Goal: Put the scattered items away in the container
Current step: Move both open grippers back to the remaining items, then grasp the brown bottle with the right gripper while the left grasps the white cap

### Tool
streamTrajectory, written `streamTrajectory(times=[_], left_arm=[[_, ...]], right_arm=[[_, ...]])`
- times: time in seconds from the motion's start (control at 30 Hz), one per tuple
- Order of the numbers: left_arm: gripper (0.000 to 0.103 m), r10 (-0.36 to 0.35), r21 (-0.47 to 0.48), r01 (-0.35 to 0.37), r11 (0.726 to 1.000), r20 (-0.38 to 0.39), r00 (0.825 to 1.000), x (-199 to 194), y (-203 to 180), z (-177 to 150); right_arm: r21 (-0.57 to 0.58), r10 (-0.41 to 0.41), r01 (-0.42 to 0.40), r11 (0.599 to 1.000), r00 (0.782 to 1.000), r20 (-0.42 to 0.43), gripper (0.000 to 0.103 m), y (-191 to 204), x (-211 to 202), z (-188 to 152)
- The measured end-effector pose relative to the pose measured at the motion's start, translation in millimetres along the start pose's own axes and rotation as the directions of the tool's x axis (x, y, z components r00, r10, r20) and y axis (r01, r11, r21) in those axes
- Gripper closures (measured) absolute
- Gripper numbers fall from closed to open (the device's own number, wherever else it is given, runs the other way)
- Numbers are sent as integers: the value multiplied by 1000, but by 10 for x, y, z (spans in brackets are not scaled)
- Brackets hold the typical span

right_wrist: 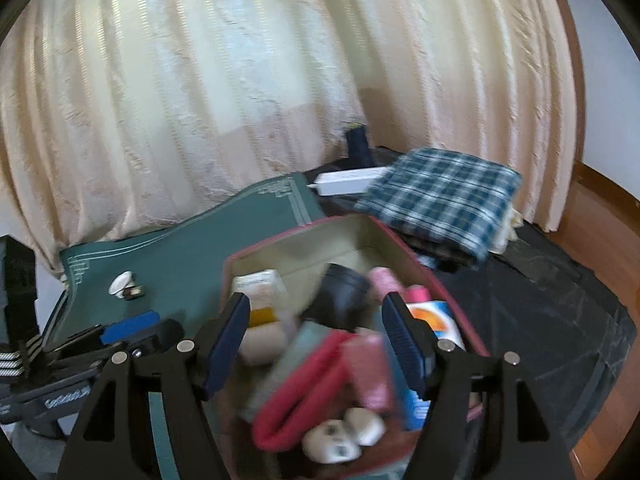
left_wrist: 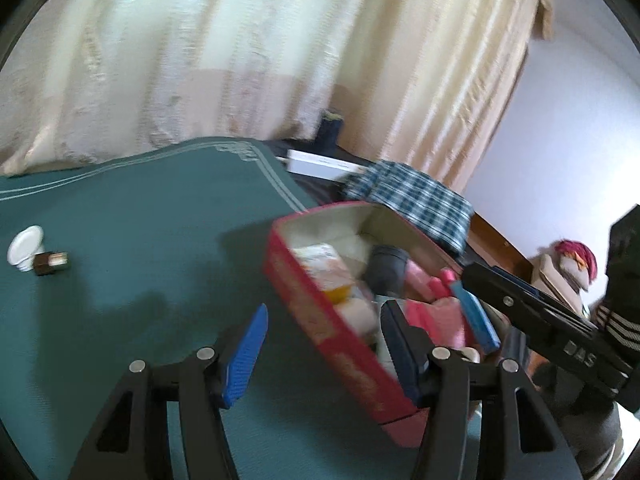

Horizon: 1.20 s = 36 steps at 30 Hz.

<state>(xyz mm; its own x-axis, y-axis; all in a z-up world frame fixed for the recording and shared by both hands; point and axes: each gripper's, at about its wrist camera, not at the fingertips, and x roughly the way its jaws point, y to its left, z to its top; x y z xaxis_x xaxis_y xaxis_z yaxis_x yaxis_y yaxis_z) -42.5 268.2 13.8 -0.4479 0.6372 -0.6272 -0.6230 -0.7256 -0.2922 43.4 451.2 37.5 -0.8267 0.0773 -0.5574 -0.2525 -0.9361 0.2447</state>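
Container (right_wrist: 360, 232), a red open-topped box, sits on the green mat (left_wrist: 140, 208) and is nearly full; nearest us in the right wrist view lie two white rounded pieces (right_wrist: 340, 438) beside a red pouch (right_wrist: 300, 392), with a pink glittery item (right_wrist: 368, 372) touching it. Our right gripper (right_wrist: 316, 344) hangs over the box with its jaws spread and nothing between them. Our left gripper (left_wrist: 324, 356) has its jaws spread too, one on either side of the box's near red wall, one finger outside over the mat, the other over the contents; whether they touch the wall we cannot tell. Further in we see a dark grey cylinder (right_wrist: 340, 292), a white-and-orange carton (right_wrist: 260, 292) against the left wall, pink spools (right_wrist: 386, 280) and a white pack with an orange circle (right_wrist: 436, 320) along the right wall. Out on the mat, well apart from the box, lie a white cap (left_wrist: 26, 246) and a small brown block (left_wrist: 50, 264), touching; beyond the box rest a folded plaid cloth (right_wrist: 444, 200), a white power strip (right_wrist: 348, 182) and cream curtains (right_wrist: 240, 80).
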Motion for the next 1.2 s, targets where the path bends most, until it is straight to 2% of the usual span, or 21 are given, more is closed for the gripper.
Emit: streamTrajectory(times=[0.17,0.27,0.43,0.57,0.7,0.8,0.97,1.07,1.2], left_arm=[[43,84,-80,-80,994,49,995,-256,574,2],[43,156,-140,-145,979,72,985,-418,978,-49],[43,304,-241,-282,929,59,951,-641,1830,-167],[42,359,-305,-329,894,47,932,-763,2437,-142],[43,416,-360,-371,856,53,908,-874,2949,-59],[43,428,-411,-369,833,59,902,-936,3235,-99],[43,407,-484,-345,804,28,913,-899,3566,-265],[43,412,-511,-350,785,10,911,-892,3652,-314],[43,414,-531,-340,776,23,910,-950,3683,-315]], right_arm=[[-81,52,-52,995,999,6,29,516,27,-18],[-119,81,-82,989,997,-16,28,825,119,-54],[-218,151,-171,961,983,-103,28,1471,417,-214],[-224,171,-220,950,961,-218,28,1907,912,-297],[-215,159,-230,949,940,-302,28,2281,1391,-374],[-237,125,-211,948,935,-331,28,2593,1740,-433],[-236,90,-184,954,929,-360,28,2976,2206,-457],[-249,72,-170,954,930,-360,28,3172,2445,-469],[-269,45,-148,952,934,-354,28,3324,2675,-489]])
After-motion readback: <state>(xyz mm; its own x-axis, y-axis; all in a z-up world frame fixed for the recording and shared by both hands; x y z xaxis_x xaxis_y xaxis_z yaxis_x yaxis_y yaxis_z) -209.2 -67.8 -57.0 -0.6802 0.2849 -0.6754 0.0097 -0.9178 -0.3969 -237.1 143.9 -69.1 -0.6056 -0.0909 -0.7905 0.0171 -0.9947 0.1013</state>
